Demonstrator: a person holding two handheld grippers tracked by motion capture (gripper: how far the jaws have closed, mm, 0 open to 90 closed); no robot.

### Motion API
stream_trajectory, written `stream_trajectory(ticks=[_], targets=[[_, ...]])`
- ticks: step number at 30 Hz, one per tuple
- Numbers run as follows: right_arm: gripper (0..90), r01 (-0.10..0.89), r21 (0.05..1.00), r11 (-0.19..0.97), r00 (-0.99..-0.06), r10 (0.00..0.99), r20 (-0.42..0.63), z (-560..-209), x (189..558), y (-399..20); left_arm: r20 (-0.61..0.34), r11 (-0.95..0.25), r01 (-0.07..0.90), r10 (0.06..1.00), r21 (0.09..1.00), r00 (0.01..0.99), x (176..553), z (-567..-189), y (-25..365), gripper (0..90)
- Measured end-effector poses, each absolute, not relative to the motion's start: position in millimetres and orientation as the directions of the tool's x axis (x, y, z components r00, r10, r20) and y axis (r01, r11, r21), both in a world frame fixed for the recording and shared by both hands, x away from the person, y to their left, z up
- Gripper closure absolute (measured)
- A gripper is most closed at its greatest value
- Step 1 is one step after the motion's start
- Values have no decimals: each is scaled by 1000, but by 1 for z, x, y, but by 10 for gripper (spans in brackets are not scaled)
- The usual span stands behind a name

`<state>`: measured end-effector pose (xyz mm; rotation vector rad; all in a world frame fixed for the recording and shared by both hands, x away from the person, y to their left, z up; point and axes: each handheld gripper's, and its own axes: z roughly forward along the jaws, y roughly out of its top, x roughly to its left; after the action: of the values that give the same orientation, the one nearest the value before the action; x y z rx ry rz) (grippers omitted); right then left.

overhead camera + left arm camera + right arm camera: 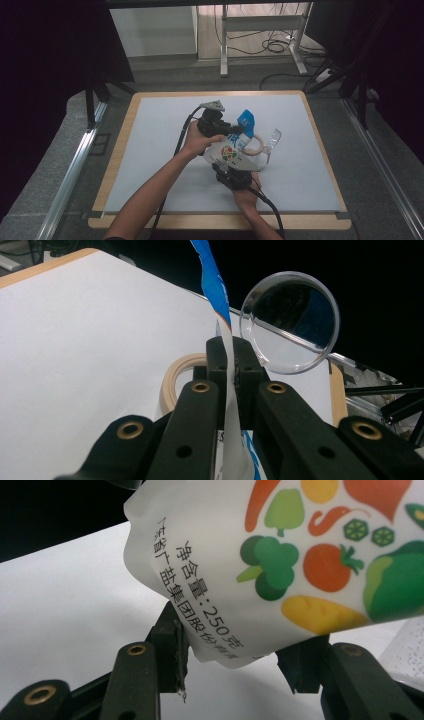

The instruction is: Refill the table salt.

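Now your left gripper (231, 357) pinches the pouch's blue top strip (214, 282); your right gripper (240, 655) clamps the pouch (280, 555). Its print reads 250, among vegetable pictures.

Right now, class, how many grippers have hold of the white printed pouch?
2. The left gripper pinches the white printed pouch's blue top edge, fingers shut on it; the right gripper grips its lower body from the near side.

Bag (280, 555) is cut off by the top edge (small print blurred).
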<state>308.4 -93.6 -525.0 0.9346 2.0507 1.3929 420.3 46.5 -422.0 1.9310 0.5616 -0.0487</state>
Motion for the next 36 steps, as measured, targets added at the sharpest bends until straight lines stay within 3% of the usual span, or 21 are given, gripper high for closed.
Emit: stream_trajectory(ticks=[36], targets=[[521, 247, 947, 207, -675, 737, 14, -514, 301, -99, -292, -368, 405, 325, 837, 899, 432, -421, 39, 891]])
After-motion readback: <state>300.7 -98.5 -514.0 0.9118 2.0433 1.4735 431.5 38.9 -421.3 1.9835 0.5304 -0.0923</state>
